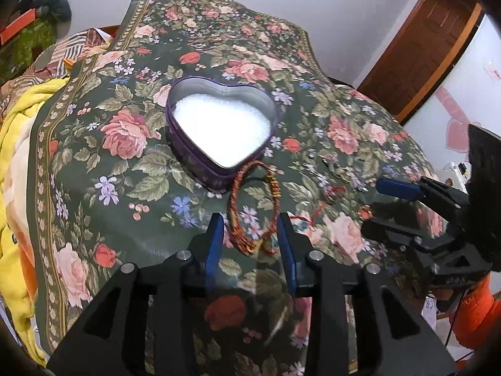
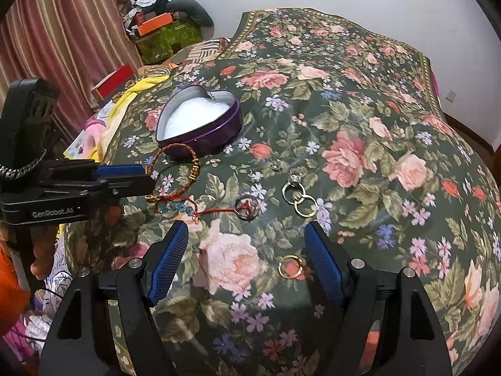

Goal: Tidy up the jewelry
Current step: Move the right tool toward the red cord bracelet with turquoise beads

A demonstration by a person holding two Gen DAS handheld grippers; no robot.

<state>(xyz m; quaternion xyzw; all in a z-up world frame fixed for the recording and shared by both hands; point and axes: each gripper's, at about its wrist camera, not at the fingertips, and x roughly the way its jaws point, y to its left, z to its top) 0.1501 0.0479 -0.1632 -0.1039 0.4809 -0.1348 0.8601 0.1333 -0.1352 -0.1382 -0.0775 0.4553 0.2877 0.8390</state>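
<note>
A purple heart-shaped tin point(image 1: 175, 131) with white foam inside sits open on the floral cloth; it also shows in the right wrist view point(image 2: 216, 133). A red-and-gold braided bracelet point(image 1: 238, 188) lies in front of it, its near end between my left gripper's point(image 1: 250, 230) open fingers. In the right wrist view the bracelet point(image 2: 175, 150) lies beside the left gripper point(image 2: 144, 178). A red cord with a dark ring pendant point(image 2: 247, 208), linked silver and gold rings point(image 2: 297, 195), a small earring point(image 2: 276, 165) and a gold ring point(image 2: 291, 266) lie loose. My right gripper point(image 2: 247, 241) is open and empty above the cloth.
The floral cloth point(image 2: 375, 100) covers a rounded bed surface. A yellow blanket point(image 1: 15, 144) and clutter lie left. A wooden door point(image 1: 416, 50) stands at the right. Boxes point(image 2: 156, 22) are stacked by the curtain.
</note>
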